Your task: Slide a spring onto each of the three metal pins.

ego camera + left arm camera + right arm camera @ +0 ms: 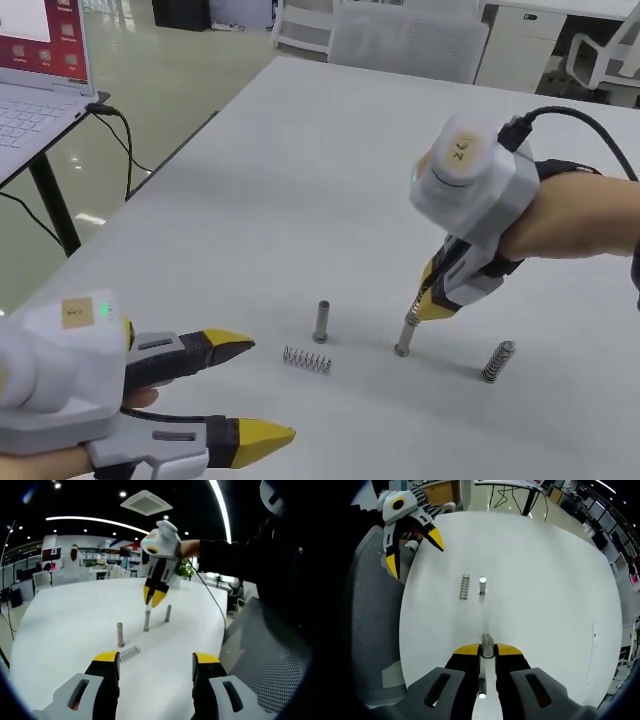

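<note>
Three short metal pins stand on the white table (300,200). The left pin (321,321) (482,585) is bare, and a loose spring (306,360) (130,653) (464,586) lies beside it. The right pin (497,361) (168,613) wears a spring. My right gripper (432,305) (488,650) is shut on a spring (488,647) at the top of the tilted middle pin (405,335) (146,621). My left gripper (255,392) (156,664) is open and holds nothing, a little short of the loose spring.
A laptop (35,70) sits on a side stand at the far left, with cables hanging below it. A grey mesh chair (405,40) stands behind the table's far edge. The table's left edge (150,190) runs diagonally near my left gripper.
</note>
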A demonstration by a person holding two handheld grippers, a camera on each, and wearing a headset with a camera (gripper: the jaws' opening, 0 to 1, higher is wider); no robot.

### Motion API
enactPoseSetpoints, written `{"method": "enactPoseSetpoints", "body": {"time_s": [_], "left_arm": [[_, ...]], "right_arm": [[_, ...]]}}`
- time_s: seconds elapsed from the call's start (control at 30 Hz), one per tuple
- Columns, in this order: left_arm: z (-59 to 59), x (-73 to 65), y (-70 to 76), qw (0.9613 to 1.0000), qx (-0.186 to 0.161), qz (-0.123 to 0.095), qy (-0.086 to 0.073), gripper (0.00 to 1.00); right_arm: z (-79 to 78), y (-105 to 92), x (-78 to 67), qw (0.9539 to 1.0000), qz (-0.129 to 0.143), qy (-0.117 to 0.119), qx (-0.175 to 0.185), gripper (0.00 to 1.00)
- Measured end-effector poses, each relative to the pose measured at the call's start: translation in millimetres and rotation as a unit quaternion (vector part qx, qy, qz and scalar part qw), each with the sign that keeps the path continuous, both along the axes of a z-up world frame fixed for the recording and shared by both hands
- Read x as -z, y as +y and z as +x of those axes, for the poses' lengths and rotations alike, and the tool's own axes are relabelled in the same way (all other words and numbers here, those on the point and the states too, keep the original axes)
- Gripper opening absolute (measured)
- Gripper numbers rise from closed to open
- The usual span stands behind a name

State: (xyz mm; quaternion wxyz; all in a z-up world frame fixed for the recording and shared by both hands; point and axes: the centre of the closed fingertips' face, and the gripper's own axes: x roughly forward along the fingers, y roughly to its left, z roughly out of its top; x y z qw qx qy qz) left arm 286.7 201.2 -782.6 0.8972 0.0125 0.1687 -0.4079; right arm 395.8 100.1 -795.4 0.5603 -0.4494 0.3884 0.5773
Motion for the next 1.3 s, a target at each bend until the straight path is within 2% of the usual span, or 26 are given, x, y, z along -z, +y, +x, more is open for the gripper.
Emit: {"method": "enactPoseSetpoints", "body": {"time_s": [0.37,0.83,1.3], "left_arm": [[1.1,1.4,2.3,1.0,0.0,0.005,0.0,0.53],[4.7,1.6,1.1,1.0,0.003,0.008,0.0,0.52],[6.2,2.4,-0.1,1.0,0.004,0.009,0.002,0.51]], "right_arm": [[5.3,0.7,17.0,0.9999,-0.011,0.01,0.003,0.08],[1.6,1.1,34.9,0.9997,-0.016,0.02,0.007,0.08],[2.0,0.8,46.7,0.9995,-0.02,0.025,0.008,0.08]]}}
